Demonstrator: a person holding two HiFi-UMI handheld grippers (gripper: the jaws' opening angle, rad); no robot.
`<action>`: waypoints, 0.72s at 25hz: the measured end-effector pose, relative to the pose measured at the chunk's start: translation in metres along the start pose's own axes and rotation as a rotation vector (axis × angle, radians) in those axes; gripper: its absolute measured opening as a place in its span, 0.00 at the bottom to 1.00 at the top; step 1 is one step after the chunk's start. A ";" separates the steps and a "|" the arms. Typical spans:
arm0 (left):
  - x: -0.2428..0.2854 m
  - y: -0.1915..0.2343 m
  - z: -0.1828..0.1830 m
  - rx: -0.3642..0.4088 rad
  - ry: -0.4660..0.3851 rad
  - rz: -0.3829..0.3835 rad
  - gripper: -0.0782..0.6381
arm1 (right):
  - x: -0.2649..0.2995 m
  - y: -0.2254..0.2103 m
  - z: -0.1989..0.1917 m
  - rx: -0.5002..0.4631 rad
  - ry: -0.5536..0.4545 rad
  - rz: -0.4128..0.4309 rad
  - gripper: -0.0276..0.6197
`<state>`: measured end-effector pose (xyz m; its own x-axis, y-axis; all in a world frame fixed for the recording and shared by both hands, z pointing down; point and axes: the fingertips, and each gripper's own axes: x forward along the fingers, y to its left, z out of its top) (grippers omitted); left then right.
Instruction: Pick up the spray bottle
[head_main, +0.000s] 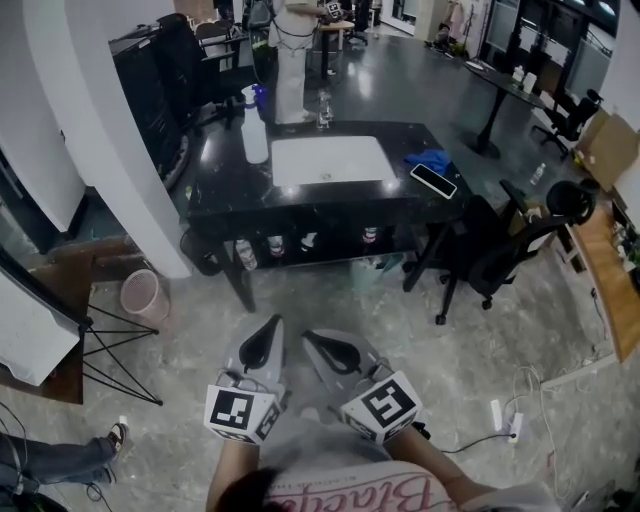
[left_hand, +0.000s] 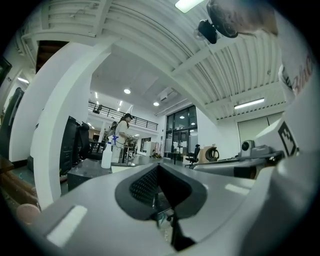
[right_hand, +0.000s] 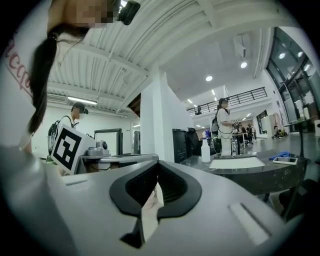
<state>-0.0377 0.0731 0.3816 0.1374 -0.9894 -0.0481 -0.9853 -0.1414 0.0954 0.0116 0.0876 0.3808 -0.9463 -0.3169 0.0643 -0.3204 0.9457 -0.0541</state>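
Spray bottle (head_main: 255, 128), translucent white plastic with a blue trigger head, stands upright at the far left corner of the glossy black table (head_main: 225, 185) in the head view, just left of a white rectangular mat (head_main: 330, 160) on that table. A blue cloth (head_main: 430, 158) and a dark phone (head_main: 433, 180) lie at the table's right end. Well short of the table, the left tool (head_main: 270, 325) and right tool (head_main: 310, 340) sit side by side, each with jaws together and empty.

In the left gripper view, the left tool (left_hand: 159, 167) is closed on nothing, and the spray bottle (left_hand: 106, 155) shows on the table beyond.

In the right gripper view, the right tool (right_hand: 157, 166) is likewise closed and empty, with the spray bottle (right_hand: 205, 151) on the table ahead.
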 end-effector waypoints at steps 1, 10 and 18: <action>0.004 0.004 -0.001 -0.002 0.002 -0.004 0.11 | 0.005 -0.003 0.001 0.000 -0.003 -0.003 0.05; 0.029 0.036 -0.006 -0.034 0.009 -0.002 0.11 | 0.039 -0.022 0.001 0.023 0.004 -0.009 0.05; 0.056 0.057 -0.017 -0.056 0.036 0.000 0.11 | 0.063 -0.050 -0.006 0.038 0.032 -0.028 0.05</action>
<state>-0.0844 0.0094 0.4012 0.1417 -0.9898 -0.0127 -0.9783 -0.1420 0.1506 -0.0317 0.0212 0.3936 -0.9353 -0.3401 0.0978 -0.3486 0.9330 -0.0896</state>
